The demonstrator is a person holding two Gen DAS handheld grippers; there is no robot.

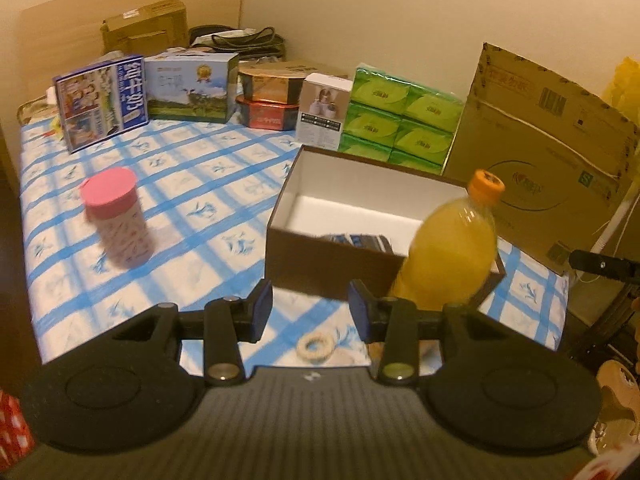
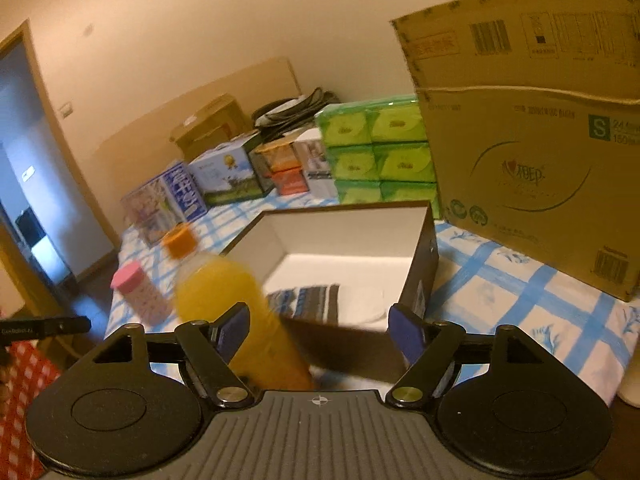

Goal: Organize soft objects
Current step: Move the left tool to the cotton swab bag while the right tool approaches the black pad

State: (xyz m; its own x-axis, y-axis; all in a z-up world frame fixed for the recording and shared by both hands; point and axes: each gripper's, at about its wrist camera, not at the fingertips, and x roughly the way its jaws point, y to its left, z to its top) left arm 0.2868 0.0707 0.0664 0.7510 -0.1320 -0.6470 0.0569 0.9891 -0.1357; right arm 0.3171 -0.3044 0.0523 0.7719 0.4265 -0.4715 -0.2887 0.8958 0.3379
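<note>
Nearest the lens: left gripper (image 1: 310,312), jaws partly apart, nothing between the pads. Just past it, small pale ring (image 1: 313,346) lying on the checked bed cover (image 1: 192,184) near the front edge.

Left to right across the cover: pink-lidded jar (image 1: 116,218) upright toward the left edge; open dark box (image 1: 340,268) in the middle, white inside; orange juice bottle (image 1: 452,248) upright at the box's near right corner, touching or just in front, can't tell which.

Inside the box: one folded striped cloth (image 2: 304,300) against the near wall, something pale and flat beside it, too blurred to name. Rest of the box floor bare.

Right gripper (image 2: 320,330) jaws wide, empty, hanging over the box's near rim.

Judgement: one or two soft items boxed, both grippers free. Remaining loose items are the ring, maybe soft, plus hard jar and bottle. Likely near done.
</note>
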